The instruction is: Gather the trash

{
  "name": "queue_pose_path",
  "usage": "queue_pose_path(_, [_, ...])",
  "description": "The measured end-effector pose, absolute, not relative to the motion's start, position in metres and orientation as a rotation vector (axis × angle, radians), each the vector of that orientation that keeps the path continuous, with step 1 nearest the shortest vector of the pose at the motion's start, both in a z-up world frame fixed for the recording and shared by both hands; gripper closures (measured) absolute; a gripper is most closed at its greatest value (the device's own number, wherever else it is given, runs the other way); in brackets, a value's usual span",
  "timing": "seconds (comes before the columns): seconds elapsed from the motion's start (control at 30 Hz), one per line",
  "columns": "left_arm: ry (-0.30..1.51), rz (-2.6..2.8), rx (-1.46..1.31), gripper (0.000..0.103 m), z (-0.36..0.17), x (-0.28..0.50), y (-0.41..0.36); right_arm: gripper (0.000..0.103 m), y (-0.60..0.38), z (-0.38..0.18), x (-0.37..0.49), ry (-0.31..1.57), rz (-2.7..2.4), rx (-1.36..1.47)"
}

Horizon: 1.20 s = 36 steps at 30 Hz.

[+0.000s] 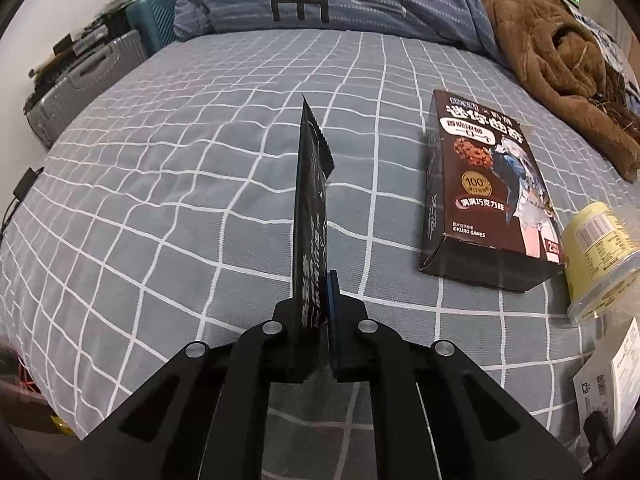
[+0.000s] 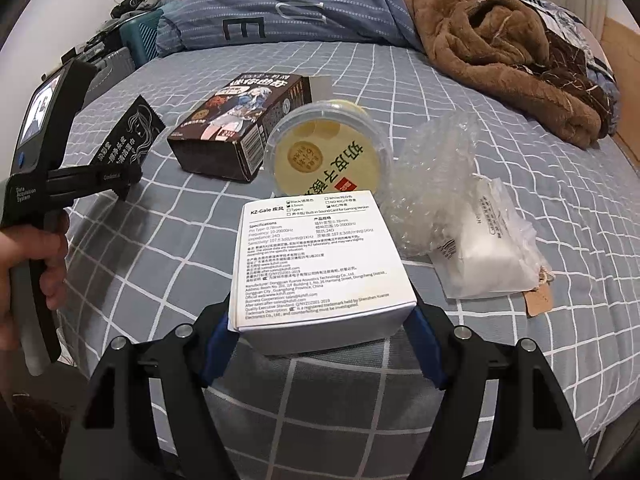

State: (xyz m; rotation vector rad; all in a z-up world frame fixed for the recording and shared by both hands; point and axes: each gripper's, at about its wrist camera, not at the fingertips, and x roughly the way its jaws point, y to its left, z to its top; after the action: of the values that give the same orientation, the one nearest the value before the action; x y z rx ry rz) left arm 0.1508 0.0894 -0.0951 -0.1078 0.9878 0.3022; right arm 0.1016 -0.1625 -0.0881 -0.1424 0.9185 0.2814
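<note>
Trash lay across the bed (image 2: 460, 92): left gripper (image 1: 325, 300) had jaws clamped on a black sachet (image 1: 310, 208); right gripper (image 2: 320, 332) jaws gripped a white box (image 2: 320, 256).

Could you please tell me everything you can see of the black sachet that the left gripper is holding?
The black sachet is a flat, glossy foil-like packet with serrated end edges, white Chinese lettering and a white line drawing of a long-haired head. The left gripper is shut on its lower end, fingers pressing both faces. It stands edge-on, angled up above the grey checked bedsheet, touching nothing else.
</note>
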Motion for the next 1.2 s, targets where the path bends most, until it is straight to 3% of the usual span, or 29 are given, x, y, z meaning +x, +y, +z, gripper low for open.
queue_pose_path(1.2, [0.93,0.141,-0.195,0.099,-0.061,0.057,0.071,0.033,-0.161,-0.052,0.05,0.852,0.277,-0.1])
